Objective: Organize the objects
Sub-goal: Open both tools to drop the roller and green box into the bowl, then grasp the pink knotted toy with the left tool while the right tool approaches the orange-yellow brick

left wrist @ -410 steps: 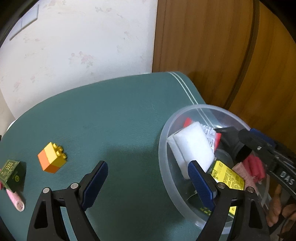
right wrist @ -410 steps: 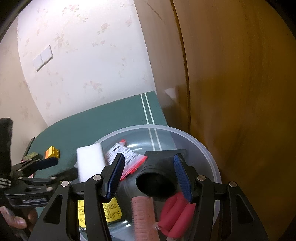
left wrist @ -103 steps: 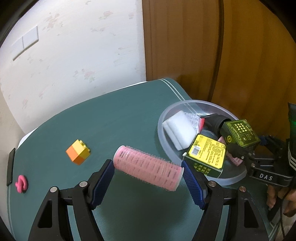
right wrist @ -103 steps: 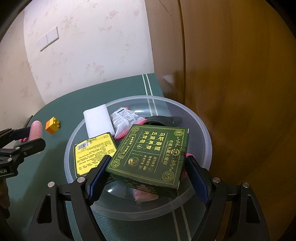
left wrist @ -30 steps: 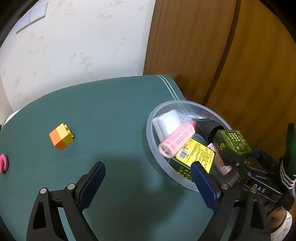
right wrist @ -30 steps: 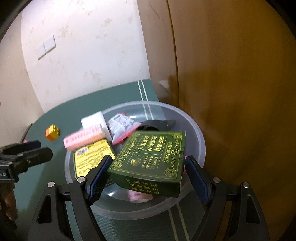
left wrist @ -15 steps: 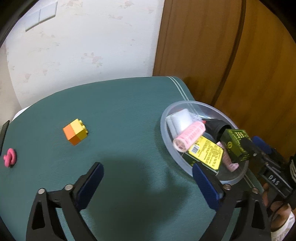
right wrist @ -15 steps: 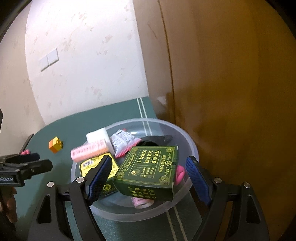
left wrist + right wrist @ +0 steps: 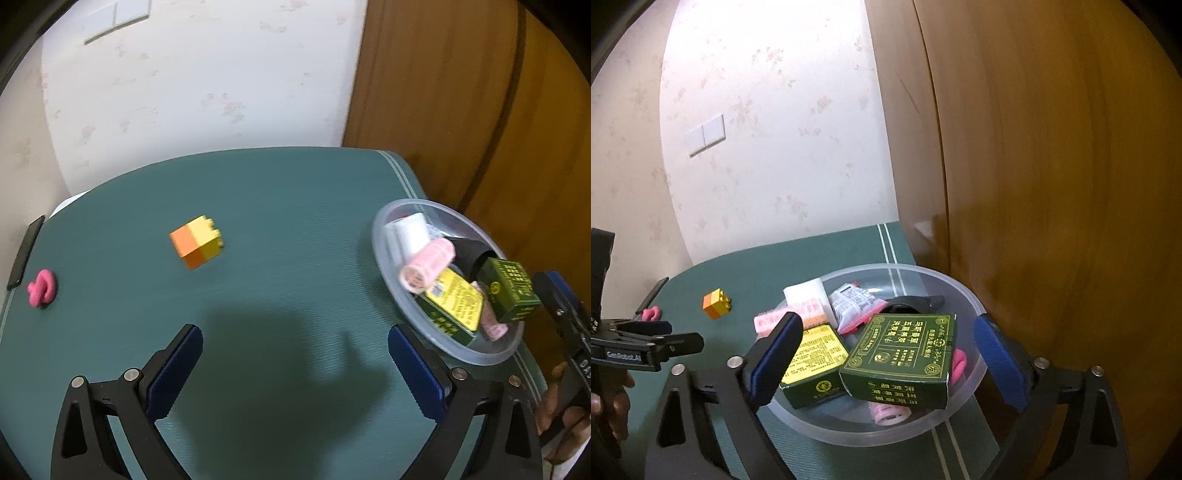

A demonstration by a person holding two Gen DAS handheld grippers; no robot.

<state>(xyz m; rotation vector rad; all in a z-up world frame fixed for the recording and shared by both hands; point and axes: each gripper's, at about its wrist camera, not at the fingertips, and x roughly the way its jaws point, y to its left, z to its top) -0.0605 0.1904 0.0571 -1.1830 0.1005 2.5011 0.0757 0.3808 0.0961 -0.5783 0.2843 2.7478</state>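
wall: pale floral wallpaper (image 9: 768,155) | switch plate (image 9: 705,139) | right: wooden panelling (image 9: 1052,166) | table: green cloth (image 9: 280,229)

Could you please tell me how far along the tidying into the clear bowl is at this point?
Mostly done: the clear bowl already holds the dark green box, yellow-labelled box, pink roller and white pad. Nothing is in hand: the right gripper has just opened off the green box, and the left gripper is open and empty. Left on the mat: the orange-yellow block and the small pink piece.
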